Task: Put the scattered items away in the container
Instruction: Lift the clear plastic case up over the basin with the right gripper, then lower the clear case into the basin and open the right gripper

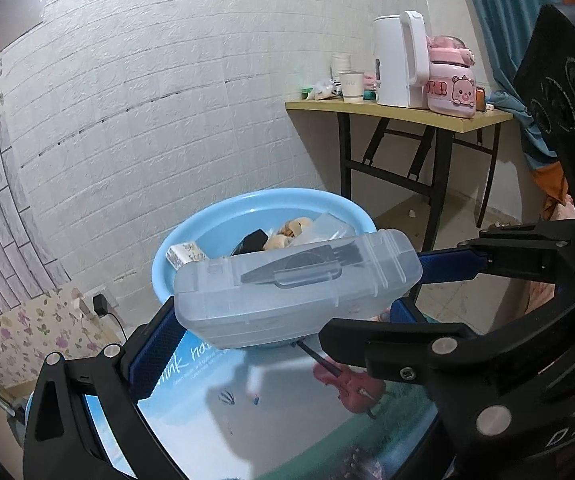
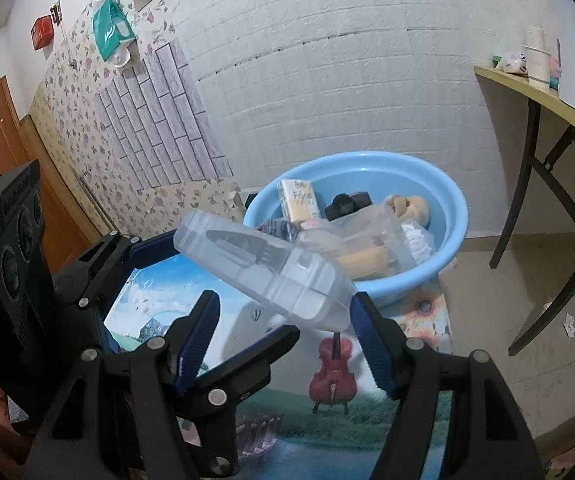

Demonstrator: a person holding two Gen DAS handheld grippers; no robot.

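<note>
The left gripper (image 1: 287, 304) clamps a translucent plastic cutlery case (image 1: 295, 284), fork and knife visible inside, lifted clear of the picture-printed table (image 1: 287, 412) just short of the blue basin's (image 1: 191, 236) near rim. That height looks meant to carry it over the rim onto the tissue pack (image 2: 299, 200), doll (image 2: 411, 208) and other items already inside. The right gripper (image 2: 283, 344) hangs beneath with jaws wide, 1 pad touching the case's lower end, gripping nothing.

- Left wrist view looks close along its fingers toward the blue basin (image 1: 191, 236) and white wall.
- Right wrist view faces the same basin (image 2: 453, 216) from slightly farther right.
- Both share the clear case (image 1: 287, 288) (image 2: 271, 268).
</note>
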